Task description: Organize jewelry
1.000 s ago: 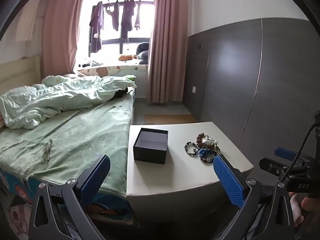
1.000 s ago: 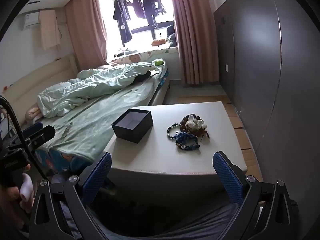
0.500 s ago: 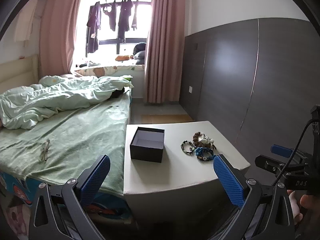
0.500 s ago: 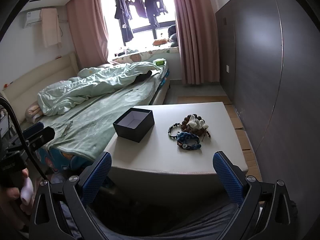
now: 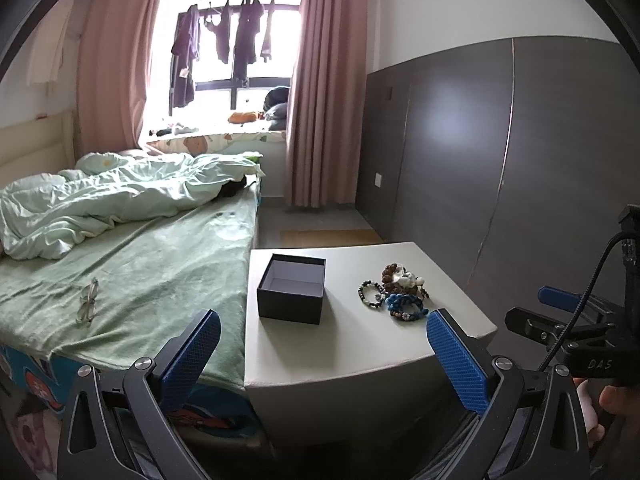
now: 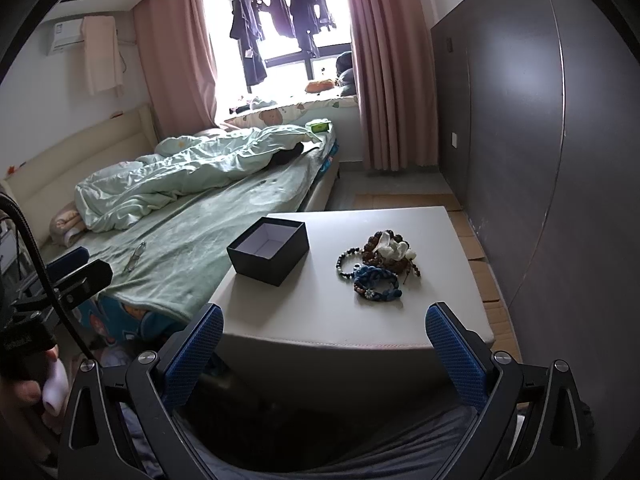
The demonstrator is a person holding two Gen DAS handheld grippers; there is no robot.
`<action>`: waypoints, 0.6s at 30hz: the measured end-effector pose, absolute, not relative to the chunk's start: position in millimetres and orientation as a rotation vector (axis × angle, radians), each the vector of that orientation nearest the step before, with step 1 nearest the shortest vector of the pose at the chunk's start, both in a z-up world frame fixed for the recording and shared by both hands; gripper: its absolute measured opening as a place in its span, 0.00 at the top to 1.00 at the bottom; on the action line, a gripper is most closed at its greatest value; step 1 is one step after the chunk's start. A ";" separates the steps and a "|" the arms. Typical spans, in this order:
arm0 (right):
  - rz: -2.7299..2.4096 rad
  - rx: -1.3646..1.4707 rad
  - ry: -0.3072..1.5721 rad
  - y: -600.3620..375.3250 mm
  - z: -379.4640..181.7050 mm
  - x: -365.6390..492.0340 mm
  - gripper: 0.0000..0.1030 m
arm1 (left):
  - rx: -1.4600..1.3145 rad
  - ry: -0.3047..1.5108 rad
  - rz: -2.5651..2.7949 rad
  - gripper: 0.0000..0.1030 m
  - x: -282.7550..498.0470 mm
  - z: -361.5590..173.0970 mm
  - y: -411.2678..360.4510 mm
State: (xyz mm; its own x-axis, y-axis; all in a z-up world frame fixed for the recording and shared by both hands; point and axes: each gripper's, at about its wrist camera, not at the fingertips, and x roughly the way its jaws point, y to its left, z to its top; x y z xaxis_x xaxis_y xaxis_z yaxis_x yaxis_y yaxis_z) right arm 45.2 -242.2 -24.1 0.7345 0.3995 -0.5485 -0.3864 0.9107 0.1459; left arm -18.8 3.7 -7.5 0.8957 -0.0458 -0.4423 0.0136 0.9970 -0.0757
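An open black box [image 5: 291,289] [image 6: 269,249] stands on a pale low table [image 5: 340,352] [image 6: 320,320]. To its right lies a pile of bead bracelets [image 5: 394,293] [image 6: 378,265], brown, blue, dark and white. My left gripper [image 5: 323,360] is open and empty, short of the table's near edge. My right gripper [image 6: 325,356] is open and empty, also short of the near edge, below the bracelets. Each gripper shows at the side of the other's view.
A bed [image 5: 140,264] with a green sheet and rumpled quilt adjoins the table's left side; glasses [image 5: 87,305] lie on it. A dark panelled wall [image 5: 500,168] runs along the right. Window and pink curtains stand at the far end.
Both views have shifted slightly. The table, box and bracelets sit a little nearer in the right wrist view. Both grippers stay open and empty.
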 end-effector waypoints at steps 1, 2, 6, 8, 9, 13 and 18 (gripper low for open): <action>0.431 0.023 0.608 -242.6 -23.3 44.6 0.02 | -0.071 0.460 -0.032 0.00 -18.3 -7.5 4.7; 0.431 0.023 0.609 -242.2 -24.0 44.3 0.02 | -0.070 0.459 -0.032 0.00 -18.5 -7.5 4.6; 0.430 0.021 0.604 -241.7 -25.5 42.8 0.02 | -0.073 0.459 -0.035 0.00 -19.4 -8.4 5.3; 0.431 0.022 0.604 -242.6 -24.8 43.5 0.02 | -0.077 0.455 -0.037 0.00 -19.9 -7.7 5.5; 0.432 0.022 0.604 -242.4 -25.0 43.5 0.02 | -0.078 0.452 -0.037 0.00 -19.9 -7.4 5.4; 0.432 0.019 0.602 -240.6 -14.8 40.3 0.02 | -0.079 0.444 -0.034 0.00 -19.8 -6.7 5.0; 0.428 0.022 0.599 -240.7 -14.4 40.9 0.02 | -0.080 0.444 -0.037 0.00 -21.0 -6.8 5.4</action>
State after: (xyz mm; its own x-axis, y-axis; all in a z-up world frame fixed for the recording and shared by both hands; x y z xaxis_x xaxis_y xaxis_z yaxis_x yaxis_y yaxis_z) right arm 40.9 -240.7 -14.4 0.7410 0.3961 -0.5422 -0.3838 0.9124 0.1421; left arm -21.0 5.4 -6.8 0.9024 -0.0528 -0.4277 0.0179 0.9962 -0.0850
